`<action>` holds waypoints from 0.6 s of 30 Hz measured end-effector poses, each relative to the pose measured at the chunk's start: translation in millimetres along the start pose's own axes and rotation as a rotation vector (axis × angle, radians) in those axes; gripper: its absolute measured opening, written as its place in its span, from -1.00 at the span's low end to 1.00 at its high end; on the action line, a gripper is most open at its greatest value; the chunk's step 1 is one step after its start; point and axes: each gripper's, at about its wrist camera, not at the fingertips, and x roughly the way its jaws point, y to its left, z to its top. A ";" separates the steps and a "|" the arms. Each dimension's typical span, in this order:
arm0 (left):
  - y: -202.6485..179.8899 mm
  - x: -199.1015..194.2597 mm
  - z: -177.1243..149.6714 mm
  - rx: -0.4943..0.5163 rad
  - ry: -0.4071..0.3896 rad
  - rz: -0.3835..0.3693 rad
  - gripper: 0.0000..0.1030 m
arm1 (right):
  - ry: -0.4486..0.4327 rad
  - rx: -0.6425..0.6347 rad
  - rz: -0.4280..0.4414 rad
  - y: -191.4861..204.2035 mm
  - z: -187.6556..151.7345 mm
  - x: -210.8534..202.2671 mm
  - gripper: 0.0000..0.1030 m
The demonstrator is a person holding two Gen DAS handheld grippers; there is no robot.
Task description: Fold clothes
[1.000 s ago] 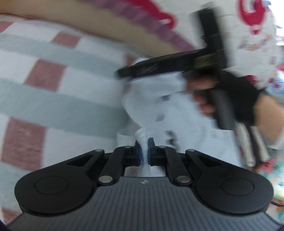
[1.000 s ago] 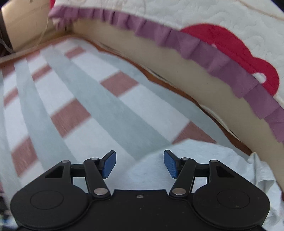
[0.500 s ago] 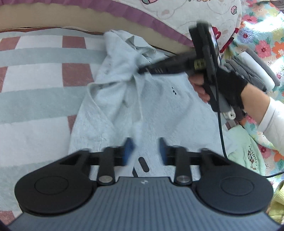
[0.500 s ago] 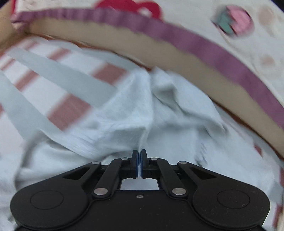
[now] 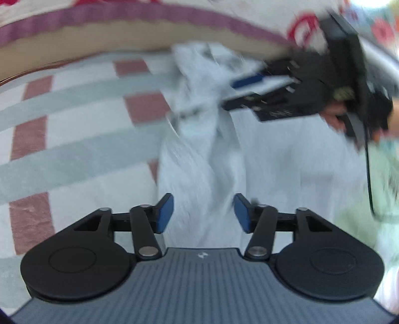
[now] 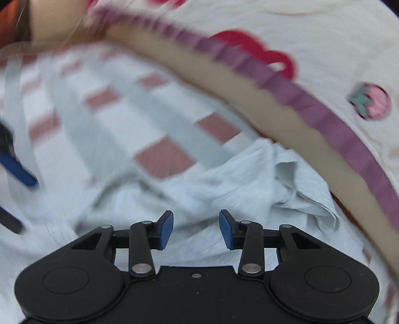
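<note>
Left wrist view: pale grey garment, rumpled, lying on a checked cover of grey bands and dusty-red squares. Left gripper above the garment's near part; blue fingers spread and still opening, cloth seen between them but not pinched. Beyond the garment, a purple-trimmed quilt edge. Right gripper, blurred, over the garment's far, bunched end, carried by a gloved hand; its fingers stand apart there.

Right wrist view: the same garment spread below, a creased fold at its right side, next to the quilt edge. Right gripper just above the garment; fingers spread and opening, nothing clamped. Checked cover lies beyond the garment. A blue finger of the left gripper shows left of the garment, blurred.
</note>
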 end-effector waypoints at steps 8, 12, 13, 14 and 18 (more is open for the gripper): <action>14.4 -2.4 -15.3 -0.078 0.009 0.009 -0.73 | -0.020 -0.002 -0.103 14.7 -3.0 14.1 0.11; 22.5 -8.4 -17.0 -0.161 -0.031 -0.055 -0.73 | -0.038 -0.027 -0.180 11.6 4.1 33.8 0.12; 25.3 -9.4 -16.3 -0.185 -0.046 -0.077 -0.73 | -0.050 -0.007 -0.177 5.9 5.9 36.0 0.00; 28.2 -10.5 -15.6 -0.209 -0.061 -0.099 -0.73 | -0.068 0.021 -0.166 0.3 7.0 35.0 -0.37; 41.5 -13.1 -15.2 -0.325 -0.115 -0.168 -0.62 | -0.119 0.170 -0.131 -23.0 4.9 23.7 -0.83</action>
